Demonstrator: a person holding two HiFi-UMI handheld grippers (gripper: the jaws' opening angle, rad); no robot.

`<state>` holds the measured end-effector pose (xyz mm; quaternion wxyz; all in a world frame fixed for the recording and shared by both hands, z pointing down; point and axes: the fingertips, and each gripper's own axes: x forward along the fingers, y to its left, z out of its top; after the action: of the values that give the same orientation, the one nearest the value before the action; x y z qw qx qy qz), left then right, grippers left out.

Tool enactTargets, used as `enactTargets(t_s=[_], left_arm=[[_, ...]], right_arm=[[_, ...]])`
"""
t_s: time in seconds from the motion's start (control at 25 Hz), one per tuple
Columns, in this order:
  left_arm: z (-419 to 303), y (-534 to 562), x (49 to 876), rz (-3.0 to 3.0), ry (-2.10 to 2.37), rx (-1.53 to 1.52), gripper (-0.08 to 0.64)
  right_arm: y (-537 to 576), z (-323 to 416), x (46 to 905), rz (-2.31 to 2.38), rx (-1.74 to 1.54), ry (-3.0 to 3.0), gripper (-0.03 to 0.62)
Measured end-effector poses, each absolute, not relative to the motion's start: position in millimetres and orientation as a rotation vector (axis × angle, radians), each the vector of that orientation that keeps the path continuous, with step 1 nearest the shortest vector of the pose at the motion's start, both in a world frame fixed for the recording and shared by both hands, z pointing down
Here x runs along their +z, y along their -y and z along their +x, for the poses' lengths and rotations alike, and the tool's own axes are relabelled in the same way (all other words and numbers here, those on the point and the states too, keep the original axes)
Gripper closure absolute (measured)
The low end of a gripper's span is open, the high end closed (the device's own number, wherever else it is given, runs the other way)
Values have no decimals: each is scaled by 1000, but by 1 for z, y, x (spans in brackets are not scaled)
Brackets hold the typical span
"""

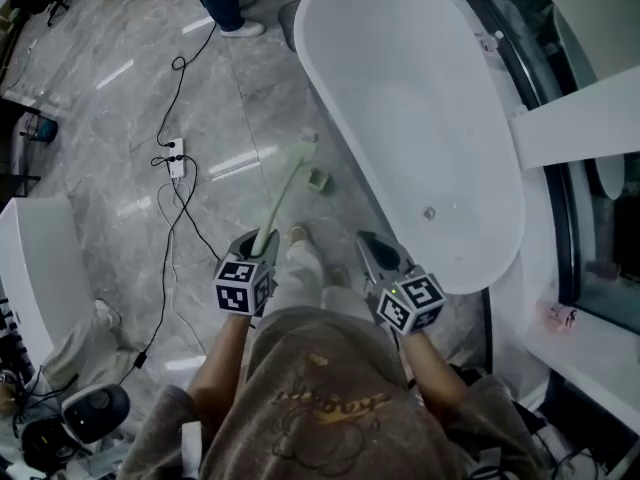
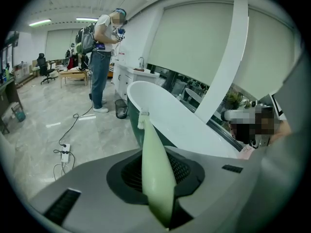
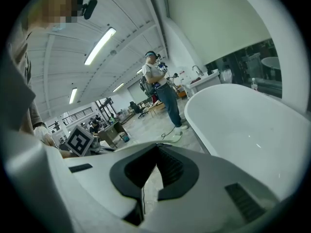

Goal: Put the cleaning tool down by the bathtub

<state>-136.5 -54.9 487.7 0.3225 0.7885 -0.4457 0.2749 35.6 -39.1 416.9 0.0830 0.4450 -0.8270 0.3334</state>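
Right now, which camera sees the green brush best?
The head view. It shows the whole brush, from the handle in the left gripper's jaws to the bristles at its far end. The left gripper view shows it end-on, handle clamped in the jaws, bristles tiny at the tip. The right gripper view doesn't show it.

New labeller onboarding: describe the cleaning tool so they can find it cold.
Find the white bathtub on the right of the head view. Over the grey floor along its left side, the left gripper is clamped on a long brush slanting toward the tub. It's the only thin pale-green stick there, white bristles at its far tip, unlike the small block nearby.
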Motion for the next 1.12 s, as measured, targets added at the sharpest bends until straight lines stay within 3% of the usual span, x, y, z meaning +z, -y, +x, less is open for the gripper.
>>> enactTargets(t_s=[1.12], left_arm=[[-136,144,678,1960,1029,893,491]], right_arm=[[125,27,535,1438,1019,2350,592]])
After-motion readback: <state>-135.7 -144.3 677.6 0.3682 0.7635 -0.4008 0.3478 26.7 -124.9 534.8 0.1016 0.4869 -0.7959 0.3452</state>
